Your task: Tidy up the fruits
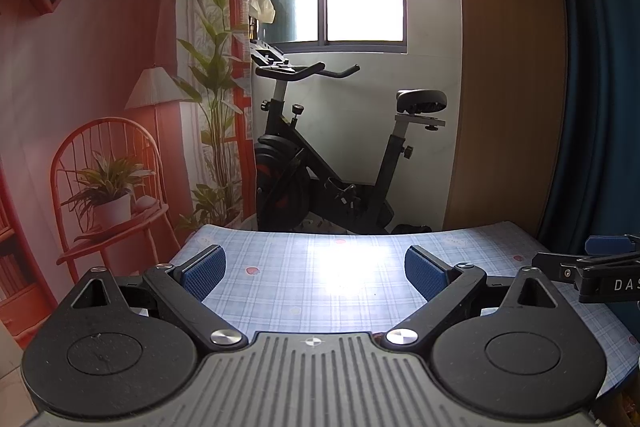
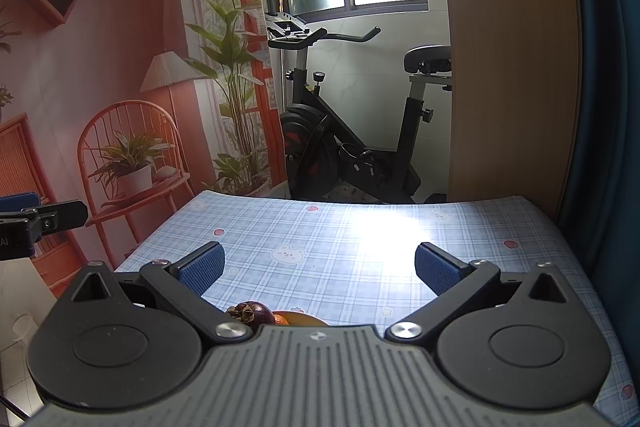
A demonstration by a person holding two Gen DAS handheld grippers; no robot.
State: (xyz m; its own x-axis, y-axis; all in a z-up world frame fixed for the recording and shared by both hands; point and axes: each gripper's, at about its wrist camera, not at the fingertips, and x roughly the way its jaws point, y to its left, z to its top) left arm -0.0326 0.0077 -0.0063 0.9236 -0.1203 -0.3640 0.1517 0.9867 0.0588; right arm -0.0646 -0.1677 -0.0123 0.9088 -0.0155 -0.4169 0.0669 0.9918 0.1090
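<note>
Right wrist view: a mangosteen [image 2: 249,311] and an orange fruit [image 2: 280,319] peek out at 6 o'clock on the desk [image 2: 360,239], mostly hidden; both grippers' jaws gape empty, so a blind reach could knock them away.

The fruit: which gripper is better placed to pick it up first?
Probably right. The mangosteen and orange fruit lie just below the open right gripper; the open left gripper sees only tablecloth.

Mangosteen [image 2: 249,311] below spread right gripper [image 2: 319,269]
</note>
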